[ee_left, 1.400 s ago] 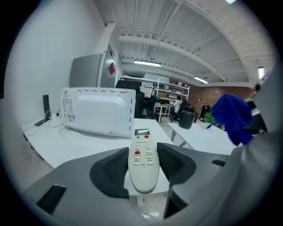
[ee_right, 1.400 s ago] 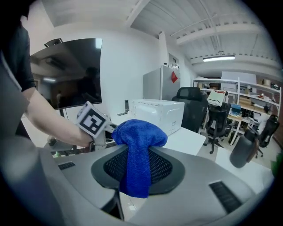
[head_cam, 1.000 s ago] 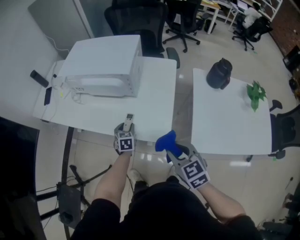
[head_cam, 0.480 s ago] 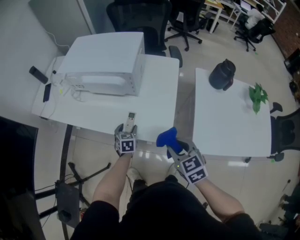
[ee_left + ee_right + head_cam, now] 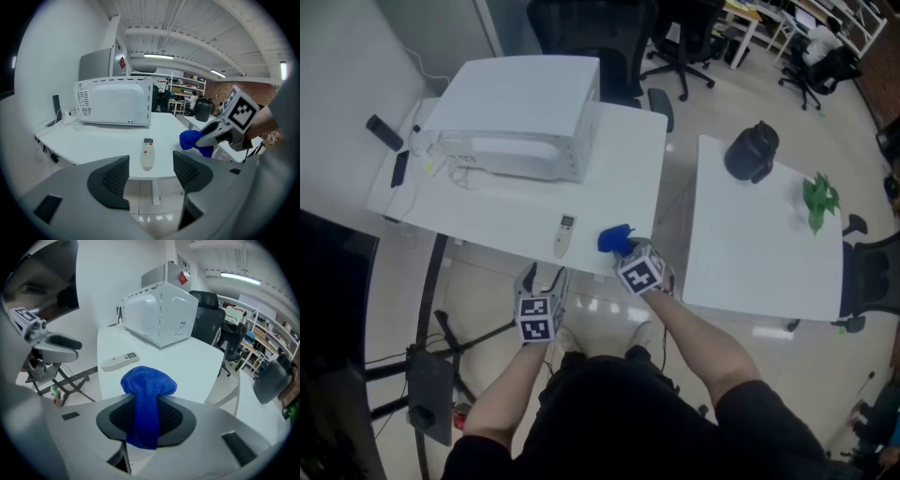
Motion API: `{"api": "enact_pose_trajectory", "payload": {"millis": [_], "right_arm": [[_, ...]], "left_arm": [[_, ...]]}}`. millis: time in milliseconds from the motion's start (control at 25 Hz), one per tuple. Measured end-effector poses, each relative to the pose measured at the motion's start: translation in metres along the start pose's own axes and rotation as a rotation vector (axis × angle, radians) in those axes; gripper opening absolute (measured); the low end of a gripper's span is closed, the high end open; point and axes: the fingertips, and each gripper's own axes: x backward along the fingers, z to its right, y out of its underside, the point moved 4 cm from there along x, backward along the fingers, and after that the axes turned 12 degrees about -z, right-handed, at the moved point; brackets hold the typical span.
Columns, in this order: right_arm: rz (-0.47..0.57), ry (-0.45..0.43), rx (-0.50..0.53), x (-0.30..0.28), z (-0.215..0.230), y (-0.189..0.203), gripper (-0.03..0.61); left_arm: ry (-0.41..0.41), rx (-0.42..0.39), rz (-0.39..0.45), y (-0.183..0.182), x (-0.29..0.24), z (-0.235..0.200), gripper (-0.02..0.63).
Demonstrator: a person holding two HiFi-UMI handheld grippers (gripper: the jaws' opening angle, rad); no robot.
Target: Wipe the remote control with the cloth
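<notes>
A white remote control (image 5: 565,235) lies flat near the front edge of the white table (image 5: 487,220); it also shows in the left gripper view as the remote (image 5: 148,153) and in the right gripper view as the remote (image 5: 119,360). My left gripper (image 5: 542,278) hangs just off the table's front edge, short of the remote, open and empty; its jaws stand wide in the left gripper view (image 5: 150,172). My right gripper (image 5: 630,255) is shut on a blue cloth (image 5: 616,241), which bulges out of the jaws (image 5: 147,385) over the table edge, right of the remote.
A white microwave (image 5: 520,117) stands at the table's back, with cables and small black devices (image 5: 382,131) to its left. Across a gap to the right, a second white table (image 5: 759,253) carries a black jug (image 5: 750,150) and a green plant (image 5: 818,197). Office chairs stand behind.
My left gripper has opened, let go of the remote and drawn back off the table edge. My right gripper has carried the blue cloth forward to the table edge beside the remote.
</notes>
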Motion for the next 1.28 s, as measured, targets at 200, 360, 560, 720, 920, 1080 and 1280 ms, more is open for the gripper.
{"api": "enact_pose_trajectory", "payload": {"millis": [200,360,560,720,920,1080,1280], "right_arm": [[-0.052,0.044,0.007,-0.022,0.009,-0.003,0.127],[-0.061,-0.001,0.006,-0.036,0.005,0.003,0.177],[0.005,-0.015,-0.006,-0.003,0.005,0.008,0.233],[0.214,-0.019,-0.011,0.077,-0.007,-0.001,0.232],[0.414,-0.051,0.004,0.17,-0.043,-0.001,0.161],[0.511,-0.077,-0.034,0.208,-0.058,0.004,0.092],[0.551,-0.102,-0.042,0.225,-0.07,0.012,0.034]], "left_arm": [[0.024,0.01,0.003,0.007,0.02,0.003,0.296],[0.033,0.0,0.01,0.008,0.024,0.006,0.296],[0.068,-0.004,0.06,-0.008,0.035,0.016,0.296],[0.135,-0.025,0.143,-0.034,0.063,0.031,0.296],[0.23,-0.129,0.264,-0.066,0.104,0.063,0.247],[0.264,-0.236,0.312,-0.085,0.129,0.091,0.142],[0.27,-0.337,0.314,-0.09,0.14,0.117,0.003]]}}
